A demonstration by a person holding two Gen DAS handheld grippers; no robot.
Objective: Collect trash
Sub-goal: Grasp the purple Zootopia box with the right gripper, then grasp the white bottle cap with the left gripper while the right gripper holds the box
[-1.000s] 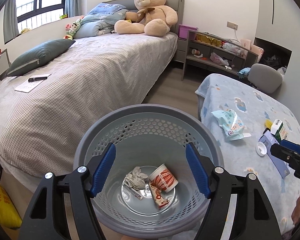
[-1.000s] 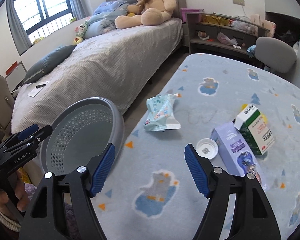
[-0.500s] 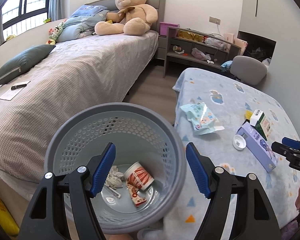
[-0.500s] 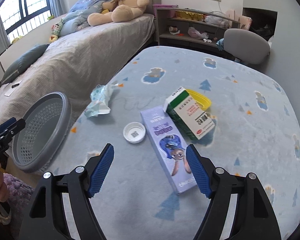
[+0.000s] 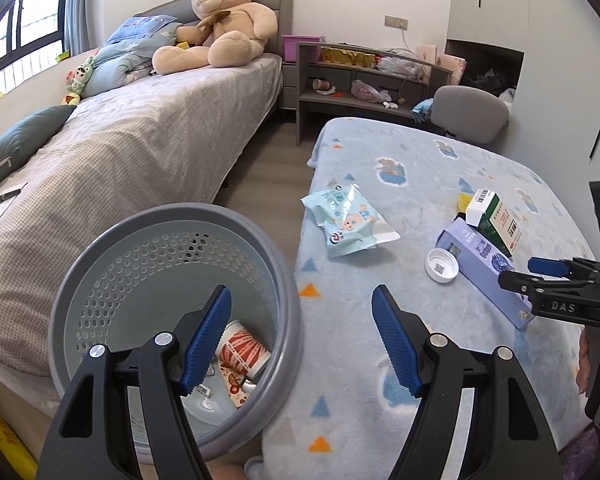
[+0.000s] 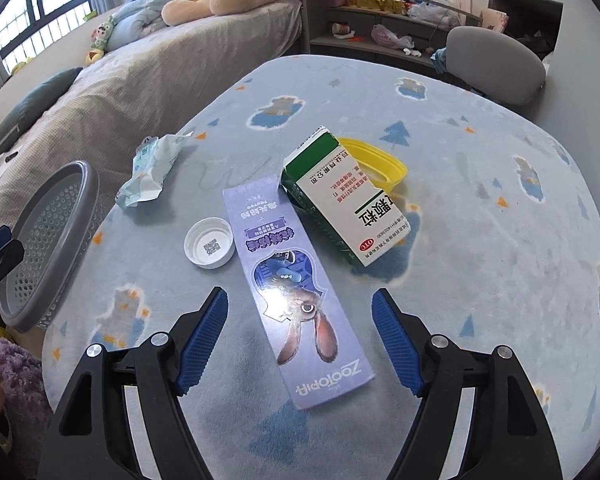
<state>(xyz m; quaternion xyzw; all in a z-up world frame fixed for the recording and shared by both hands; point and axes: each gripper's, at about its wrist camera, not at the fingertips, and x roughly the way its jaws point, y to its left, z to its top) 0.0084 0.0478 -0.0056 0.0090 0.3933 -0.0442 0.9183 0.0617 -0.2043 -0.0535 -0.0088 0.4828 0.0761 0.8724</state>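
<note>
A grey perforated bin (image 5: 100, 264) stands by the table's left edge, with a red-and-white paper cup (image 5: 242, 350) and scraps in it. On the blue cloth table (image 6: 480, 240) lie a crumpled wipes packet (image 6: 152, 168), a white cap (image 6: 209, 242), a long purple box (image 6: 284, 236), a green-and-white box (image 6: 348, 200) and a yellow lid (image 6: 380, 160). My left gripper (image 5: 300, 296) is open over the bin's right rim and the table edge, holding nothing. My right gripper (image 6: 298, 294) is open above the purple box, its fingers to either side and clear of it.
A grey bed (image 5: 140, 148) with a teddy bear (image 5: 224, 20) and pillows fills the left. A grey shelf unit (image 5: 364, 80) and a chair (image 5: 472, 112) stand behind the table. A strip of wooden floor (image 5: 268, 184) runs between bed and table.
The left gripper has swung right, from over the bin's middle to its right rim. The right gripper has moved right and lower, from the table's left edge to above the purple box.
</note>
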